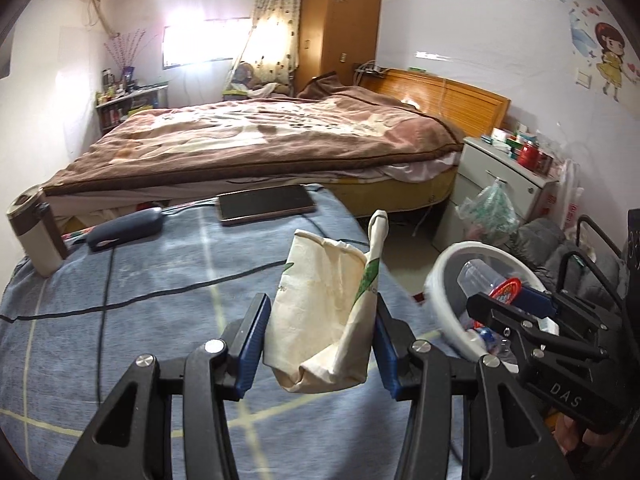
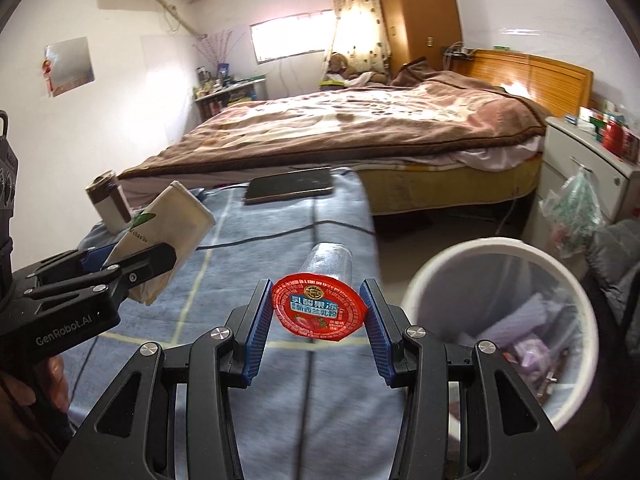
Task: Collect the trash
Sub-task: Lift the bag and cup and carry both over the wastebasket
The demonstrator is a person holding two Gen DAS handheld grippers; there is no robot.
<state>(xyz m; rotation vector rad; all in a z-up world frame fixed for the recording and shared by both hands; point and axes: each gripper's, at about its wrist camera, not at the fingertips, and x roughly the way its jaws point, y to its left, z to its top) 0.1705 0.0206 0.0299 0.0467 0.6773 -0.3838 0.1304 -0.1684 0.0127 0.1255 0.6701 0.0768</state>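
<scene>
Trash in transit: left gripper (image 1: 320, 332) fingers clamp crushed paper cup (image 1: 320, 320), right gripper (image 2: 318, 312) fingers clamp jelly cup (image 2: 319, 309), both short of the white bin (image 2: 500, 254); dropping remains.

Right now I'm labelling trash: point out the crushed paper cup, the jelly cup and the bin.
crushed paper cup (image 1: 320, 316), left wrist view, creased side wall.
jelly cup (image 2: 319, 307), right wrist view, red foil lid.
bin (image 2: 424, 280), right wrist view, white rim.
</scene>
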